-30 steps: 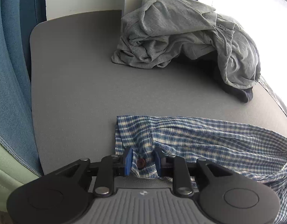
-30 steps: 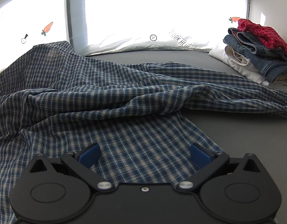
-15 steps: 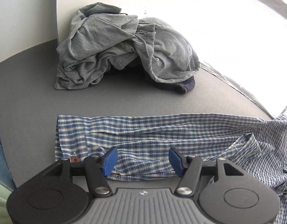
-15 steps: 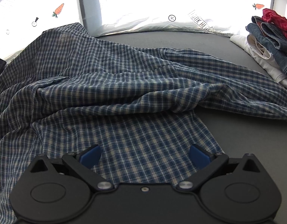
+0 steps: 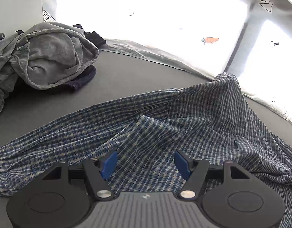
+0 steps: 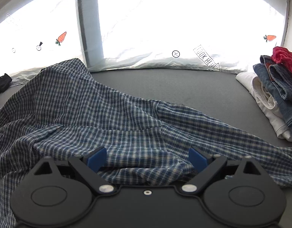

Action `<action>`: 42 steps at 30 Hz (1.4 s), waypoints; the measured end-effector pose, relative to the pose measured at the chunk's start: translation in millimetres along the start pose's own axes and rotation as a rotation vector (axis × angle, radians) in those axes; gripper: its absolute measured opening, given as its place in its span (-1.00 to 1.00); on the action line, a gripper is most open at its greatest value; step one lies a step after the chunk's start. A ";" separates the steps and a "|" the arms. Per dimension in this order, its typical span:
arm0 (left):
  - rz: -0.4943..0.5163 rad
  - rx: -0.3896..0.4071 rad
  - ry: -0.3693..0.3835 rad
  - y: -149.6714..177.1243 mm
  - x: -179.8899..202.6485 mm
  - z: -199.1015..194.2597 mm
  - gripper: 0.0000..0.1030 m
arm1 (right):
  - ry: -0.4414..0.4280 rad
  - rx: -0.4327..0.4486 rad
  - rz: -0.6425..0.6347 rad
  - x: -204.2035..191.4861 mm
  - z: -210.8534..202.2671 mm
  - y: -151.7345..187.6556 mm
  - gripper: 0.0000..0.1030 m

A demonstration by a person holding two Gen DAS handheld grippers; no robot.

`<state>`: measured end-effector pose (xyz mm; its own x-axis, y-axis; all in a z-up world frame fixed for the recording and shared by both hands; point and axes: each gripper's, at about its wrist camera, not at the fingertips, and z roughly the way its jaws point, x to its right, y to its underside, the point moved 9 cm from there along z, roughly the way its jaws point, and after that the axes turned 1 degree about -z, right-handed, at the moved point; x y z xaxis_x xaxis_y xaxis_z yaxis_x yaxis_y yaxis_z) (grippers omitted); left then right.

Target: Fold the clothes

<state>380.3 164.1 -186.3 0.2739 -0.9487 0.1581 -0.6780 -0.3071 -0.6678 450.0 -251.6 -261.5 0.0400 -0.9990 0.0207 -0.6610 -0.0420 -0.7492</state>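
Right now I have the blue checked shirt [image 5: 165,125] spread rumpled across the grey tabletop [image 5: 138,76], and both of my grippers hang over it, tilted downward. My left gripper [image 5: 146,163] has its jaws opening; the blue pads [image 5: 109,164] stand apart above the shirt's fabric, and I see nothing pinched between them. My right gripper [image 6: 147,159] has its jaws closing, though they are wide apart at this moment; a raised fold of the shirt [image 6: 127,117] sits in the gap between the pads [image 6: 96,159], which do not press on it. From the left wrist view, a crumpled heap of grey clothes [image 5: 45,57] lies on the far left of the tabletop, well apart from the shirt. From the right wrist view, a folded stack [image 6: 275,93] of white, denim and red garments rests at the far right edge. Behind everything hangs a bright white sheet [image 6: 165,28] printed with carrots and arrows.
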 end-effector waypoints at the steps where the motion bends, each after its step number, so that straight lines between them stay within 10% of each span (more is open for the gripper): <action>1: 0.014 0.002 0.014 -6.3 9.6 7.2 0.31 | -0.015 0.006 -0.011 -0.3 6.2 -6.7 0.68; 9: 0.137 -0.022 0.059 -55.2 66.1 79.7 0.40 | -0.112 -0.028 -0.049 -31.5 92.2 -59.9 0.23; 19: 0.360 -0.064 0.240 -102.2 134.4 176.5 0.40 | -0.259 -0.059 -0.149 -83.8 184.5 -112.3 0.21; 23: 0.348 -0.084 0.288 -103.5 146.8 204.7 0.35 | -0.316 -0.115 -0.182 -95.5 195.0 -108.6 -0.33; 27: 0.255 -0.099 0.346 -103.5 147.0 218.2 -0.89 | -0.321 -0.108 -0.257 -104.3 192.6 -106.0 -0.92; 42: 0.189 0.056 0.295 -177.0 141.6 263.8 -0.96 | -0.236 0.155 -0.295 -121.3 203.4 -209.7 -0.97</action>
<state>719.0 104.1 -237.5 -0.0669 -0.9719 0.2256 -0.6569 -0.1273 -0.7432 736.2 -118.3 -241.6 0.3934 -0.9127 0.1105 -0.4754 -0.3048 -0.8253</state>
